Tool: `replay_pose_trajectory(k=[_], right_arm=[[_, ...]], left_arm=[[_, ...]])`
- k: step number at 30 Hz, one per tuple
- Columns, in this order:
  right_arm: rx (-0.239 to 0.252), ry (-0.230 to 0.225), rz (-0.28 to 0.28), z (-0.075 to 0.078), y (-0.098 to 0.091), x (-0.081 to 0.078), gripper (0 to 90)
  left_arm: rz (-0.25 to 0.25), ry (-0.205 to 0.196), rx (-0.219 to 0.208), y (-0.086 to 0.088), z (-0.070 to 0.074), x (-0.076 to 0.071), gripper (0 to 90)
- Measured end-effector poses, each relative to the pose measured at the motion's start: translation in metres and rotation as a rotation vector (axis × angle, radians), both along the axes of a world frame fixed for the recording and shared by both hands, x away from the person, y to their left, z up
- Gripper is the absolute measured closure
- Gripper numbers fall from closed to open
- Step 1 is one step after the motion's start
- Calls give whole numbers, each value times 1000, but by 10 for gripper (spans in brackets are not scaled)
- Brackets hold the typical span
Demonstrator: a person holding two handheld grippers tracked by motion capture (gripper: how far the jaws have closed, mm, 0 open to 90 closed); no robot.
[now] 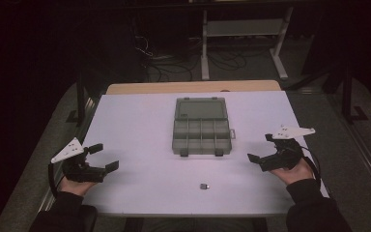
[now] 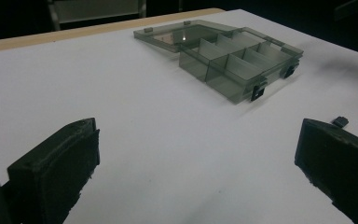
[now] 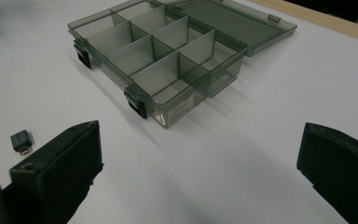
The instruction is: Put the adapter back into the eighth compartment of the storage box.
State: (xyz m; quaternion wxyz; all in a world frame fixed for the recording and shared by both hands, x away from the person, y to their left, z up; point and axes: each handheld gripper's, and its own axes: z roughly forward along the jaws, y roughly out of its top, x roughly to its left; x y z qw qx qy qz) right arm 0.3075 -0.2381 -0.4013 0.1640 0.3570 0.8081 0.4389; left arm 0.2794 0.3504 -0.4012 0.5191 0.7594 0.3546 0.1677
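Note:
A smoky clear compartment box lies in the middle of the white table with its lid folded back flat. Its several compartments look empty. A small dark adapter-like part lies near the table's front edge, in front of the box. My left gripper rests at the front left, open, nothing between its jaws. My right gripper rests at the front right, also open and empty. Both are well apart from the box and the small part.
A bare wooden strip runs along the table's far edge. Beyond it, on the dark floor, stand a white metal frame and loose cables. A person's hands and dark sleeves come in at the bottom.

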Motion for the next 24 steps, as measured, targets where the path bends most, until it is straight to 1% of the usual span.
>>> replay_pose_trajectory(k=[8, 9, 13, 17, 24], right_arm=[[-10, -10, 20, 3, 5, -2, 0], [-13, -17, 31, 5, 8, -3, 0], [-16, -29, 45, 7, 12, -4, 0], [-26, -35, 67, 9, 16, -6, 0], [-42, -26, 94, 9, 24, -6, 0]], left_arm=[[0, 1, -2, -1, 0, 0, 0], [0, 1, -2, 0, 0, 0, 0], [-1, 2, -1, 0, 0, 0, 0], [-1, 3, -2, 0, 0, 0, 0], [-5, 4, 4, -1, -1, 1, 0]])
